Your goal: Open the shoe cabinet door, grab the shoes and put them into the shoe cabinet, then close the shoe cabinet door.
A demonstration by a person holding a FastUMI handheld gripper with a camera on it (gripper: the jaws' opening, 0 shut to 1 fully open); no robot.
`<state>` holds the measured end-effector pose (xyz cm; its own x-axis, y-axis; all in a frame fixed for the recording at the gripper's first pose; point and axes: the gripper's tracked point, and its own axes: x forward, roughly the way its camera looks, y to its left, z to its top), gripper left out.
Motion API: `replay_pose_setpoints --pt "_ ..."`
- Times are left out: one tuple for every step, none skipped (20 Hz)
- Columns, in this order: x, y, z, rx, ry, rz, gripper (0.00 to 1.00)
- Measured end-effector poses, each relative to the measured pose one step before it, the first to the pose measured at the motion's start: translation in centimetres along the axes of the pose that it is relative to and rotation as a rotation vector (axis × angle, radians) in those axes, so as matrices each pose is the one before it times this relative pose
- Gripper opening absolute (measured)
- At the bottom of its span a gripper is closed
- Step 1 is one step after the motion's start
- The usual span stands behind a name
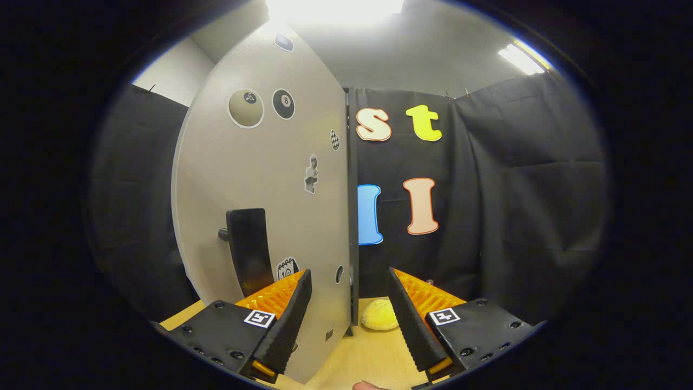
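The grey shoe cabinet door (270,179), covered with small stickers, stands close in front of me, angled toward me. Its black handle (248,249) sits low on its face, just beyond my left finger (292,314). The door's free edge (348,216) runs down right into the gap between my fingers. My gripper (348,273) is open, and neither finger presses on anything. A fluffy yellow shoe (380,314) lies on the wooden table (368,357), just right of the door's edge and beyond the fingers.
Black cloth walls close the booth behind and to the right. A thin dark cabinet edge (353,260) shows right behind the door's edge. A person's fingertip (369,385) peeks in at the near table edge.
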<state>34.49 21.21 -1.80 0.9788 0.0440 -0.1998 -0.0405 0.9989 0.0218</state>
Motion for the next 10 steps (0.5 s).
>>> replay_pose_setpoints --pt "0.389 0.844 0.162 -0.00030 -0.00251 0.01309 0.88" --pt "0.561 0.941 0.163 -0.00274 -0.00077 0.01449 0.88" --pt "0.723 1.203 0.007 0.00086 0.00151 0.01734 0.88" --pt "0.586 1.128 -0.032 0.00339 0.00449 0.01972 0.88" --pt "0.717 1.220 -0.132 0.00390 0.00378 0.02080 0.88" --pt "0.677 1.191 -0.012 0.00184 0.00439 0.02286 0.88" --pt "0.758 1.262 -0.019 0.00109 0.00321 0.02462 0.88" --pt "0.814 1.243 -0.081 -0.00088 0.00396 0.02853 0.88" --pt "0.753 0.792 0.163 -0.00003 0.00189 0.02584 0.88" --pt "0.859 0.844 -0.056 0.00065 0.00328 0.01503 0.88"
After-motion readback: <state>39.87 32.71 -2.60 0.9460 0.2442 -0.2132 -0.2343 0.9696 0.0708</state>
